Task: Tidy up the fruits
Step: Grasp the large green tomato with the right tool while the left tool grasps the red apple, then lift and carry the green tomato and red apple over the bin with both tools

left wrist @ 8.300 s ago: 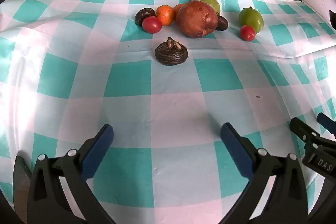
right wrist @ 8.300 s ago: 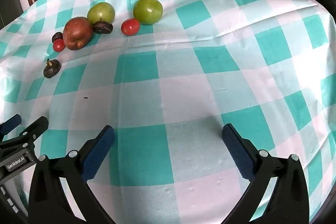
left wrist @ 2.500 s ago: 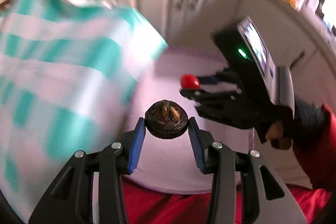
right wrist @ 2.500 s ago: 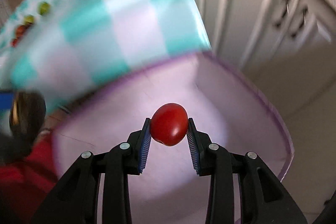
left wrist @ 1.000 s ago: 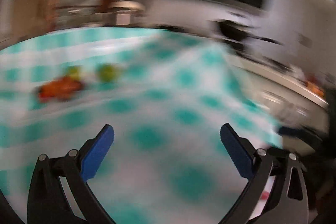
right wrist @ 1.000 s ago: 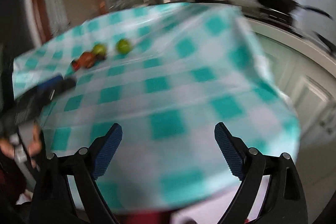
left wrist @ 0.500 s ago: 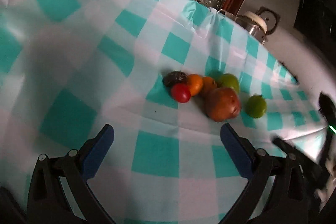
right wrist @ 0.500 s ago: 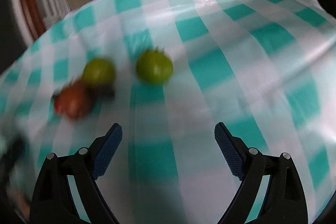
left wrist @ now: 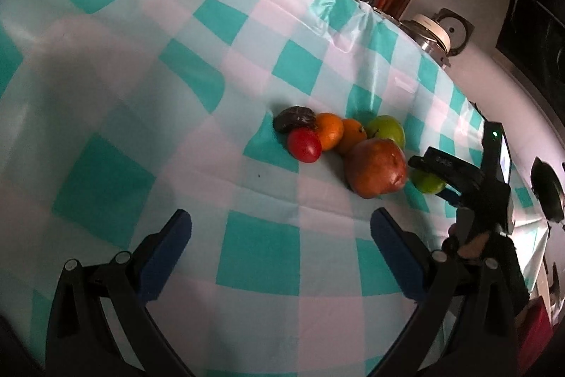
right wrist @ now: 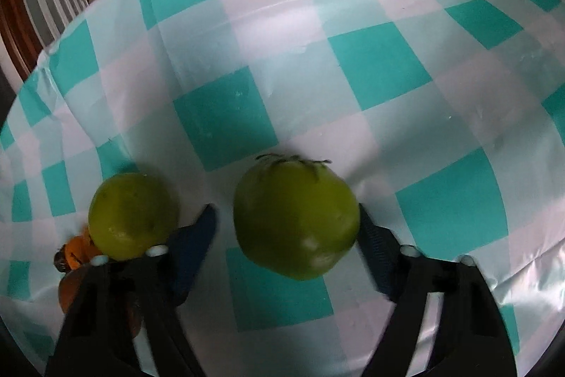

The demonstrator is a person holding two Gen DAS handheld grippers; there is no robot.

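Note:
A green tomato [right wrist: 295,221] sits on the checked tablecloth [right wrist: 381,66] between the fingers of my right gripper [right wrist: 287,235], whose jaws are closing; the right pad is at its skin, the left pad stands a little off it. A green apple [right wrist: 132,214] lies just left of that gripper. In the left wrist view my left gripper [left wrist: 280,221] is open and empty, short of the pile: dark fruit [left wrist: 295,118], red tomato [left wrist: 304,145], two oranges [left wrist: 330,130], green apple [left wrist: 386,129], large red-brown fruit [left wrist: 376,166]. The right gripper [left wrist: 432,181] straddles the green tomato [left wrist: 429,184] there.
A metal pot with a lid [left wrist: 429,30] stands beyond the table's far edge, with wooden cabinets behind it. The person's hand [left wrist: 473,241] holds the right gripper at the table's right side. Bare cloth [left wrist: 116,66] stretches left of the pile.
My right gripper has come down and forward onto the green tomato, and its jaws have narrowed around it. The left view is nearly the same, with the right gripper now in it.

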